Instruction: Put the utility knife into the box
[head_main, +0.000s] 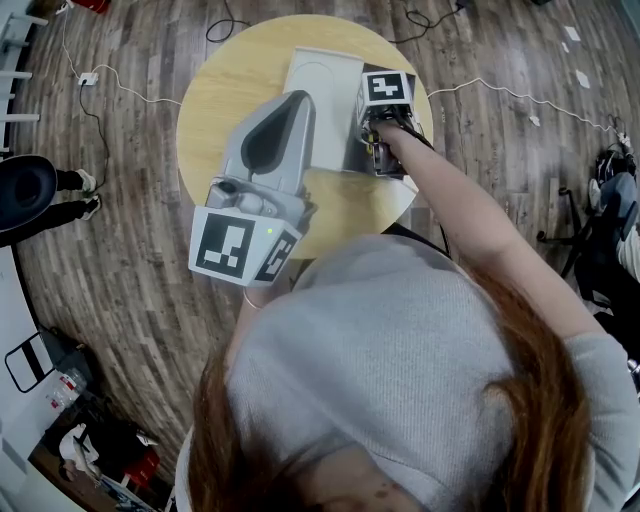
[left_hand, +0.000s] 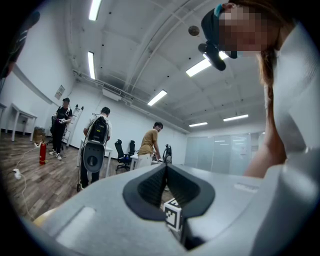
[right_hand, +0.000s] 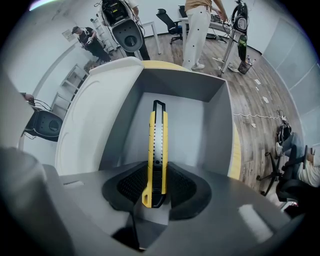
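Note:
A yellow utility knife (right_hand: 158, 145) with a black end stands between the jaws of my right gripper (right_hand: 157, 176), which is shut on it. The knife points steeply down into an open grey box (right_hand: 212, 120), over the box's floor. The box's white lid (right_hand: 92, 115) lies folded back on the left. In the head view the right gripper (head_main: 383, 150) hangs over the box (head_main: 348, 150) on the round yellow table (head_main: 215, 95). My left gripper (head_main: 268, 140) is held level above the table's near side, shut and empty; in its own view the left gripper (left_hand: 166, 169) shows jaws that meet.
The table stands on a wooden floor with cables (head_main: 120, 85) running across it. A person's legs (right_hand: 197, 30) and office chairs (right_hand: 167, 17) are beyond the table. Several people (left_hand: 97, 145) stand in the room.

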